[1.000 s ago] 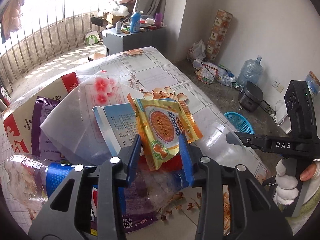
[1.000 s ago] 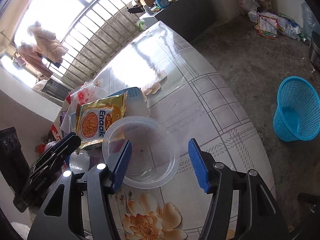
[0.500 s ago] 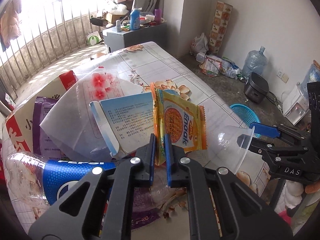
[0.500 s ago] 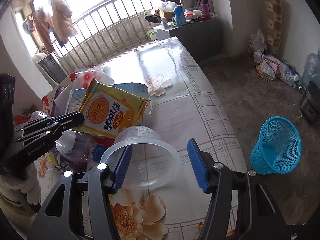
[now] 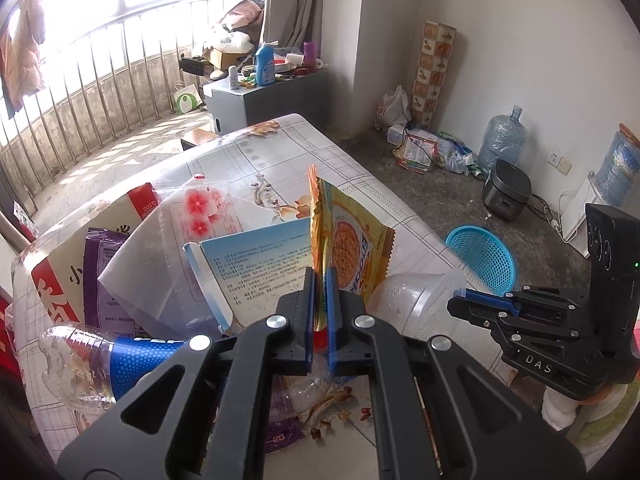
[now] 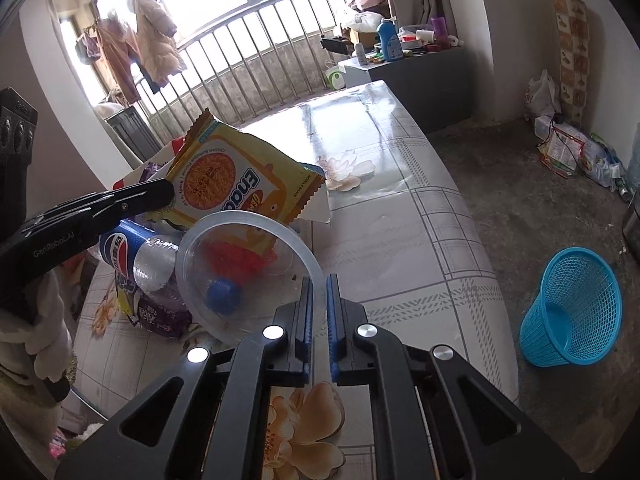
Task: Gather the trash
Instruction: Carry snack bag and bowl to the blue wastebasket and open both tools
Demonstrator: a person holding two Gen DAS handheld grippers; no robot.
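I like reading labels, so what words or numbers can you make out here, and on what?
"DAS": black right gripper body.
"GenRobot.AI": black left gripper body.
"Enaak", "NOODLE SNACK": yellow snack wrapper.
"200°C": red-and-white paper bag.
Pepsi logo: crushed clear plastic bottle.
Blue leaflet: print too small.

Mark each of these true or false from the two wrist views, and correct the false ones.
1. The left gripper pinches the yellow noodle snack packet. True.
2. The right gripper grips the crushed blue-labelled plastic bottle. False: it pinches the rim of the clear plastic cup.
3. The blue mesh wastebasket stands on the table. False: it lies tilted on the floor.
4. The purple wrapper lies on the table. True.
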